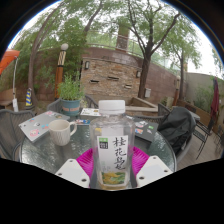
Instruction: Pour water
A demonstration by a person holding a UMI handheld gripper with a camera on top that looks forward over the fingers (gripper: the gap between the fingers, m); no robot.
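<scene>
A clear plastic bottle [111, 140] with a white cap and a green and white label stands upright between my fingers. My gripper [111, 162] is shut on the bottle, with the pink pads [82, 158] pressed against both of its sides. The bottle's base is hidden below the fingers, so I cannot tell whether it rests on the round glass table [40, 152]. A white mug [62, 130] stands on the table, ahead and to the left of the bottle.
Papers or a booklet [40, 122] lie on the table behind the mug. A potted plant [70, 96] stands at the table's far side. A dark chair [180, 126] is on the right. Beyond are a stone wall [110, 72] and trees.
</scene>
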